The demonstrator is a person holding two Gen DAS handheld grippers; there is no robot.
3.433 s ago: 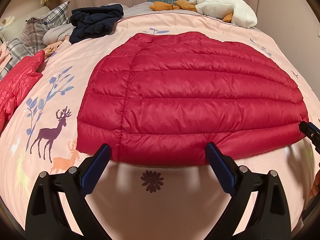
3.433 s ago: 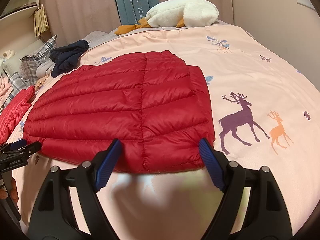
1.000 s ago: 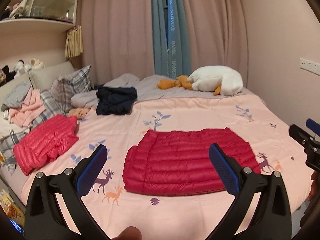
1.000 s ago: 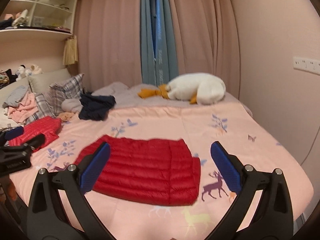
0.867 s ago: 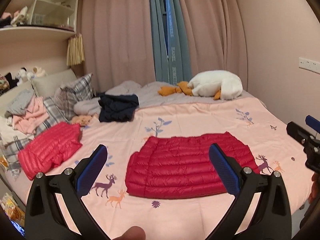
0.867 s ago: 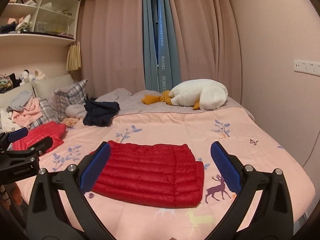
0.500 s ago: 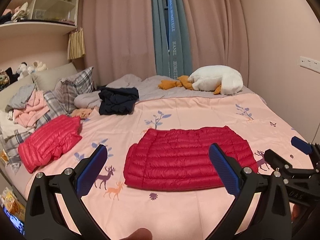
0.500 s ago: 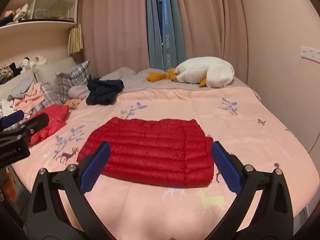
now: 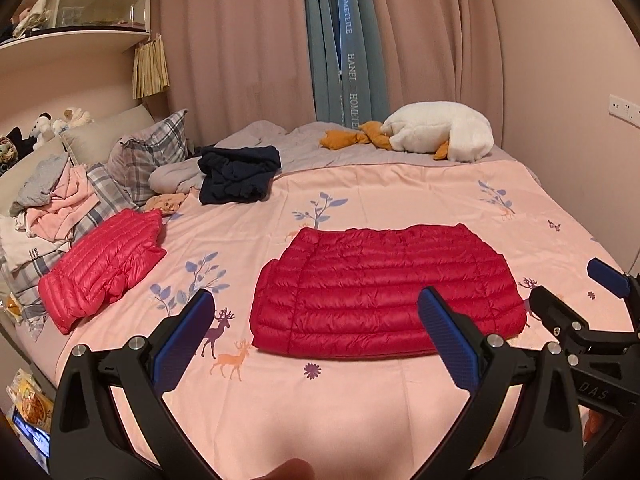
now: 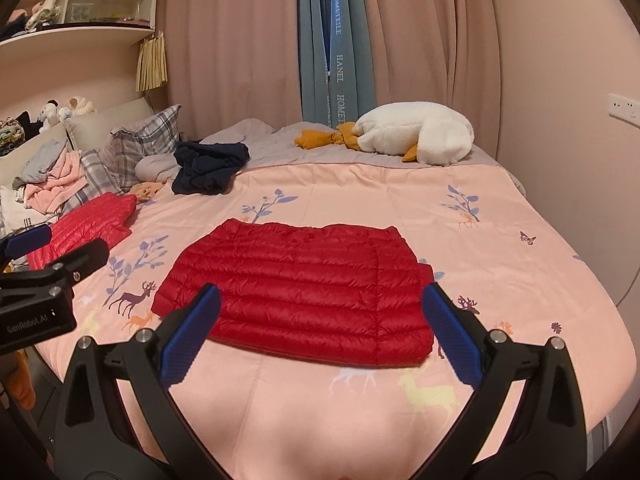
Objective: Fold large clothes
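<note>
A folded red quilted puffer jacket lies flat on the pink deer-print bed. Before it, the left hand-held gripper and right hand-held gripper hover released, empty.

Left wrist view: the right gripper is cut off by the right edge, only its fingers showing. A blurred fingertip is cropped at the bottom edge. A packet at near left is partly cut off, its label unreadable. Shelf contents at far left are too small to identify.
</note>
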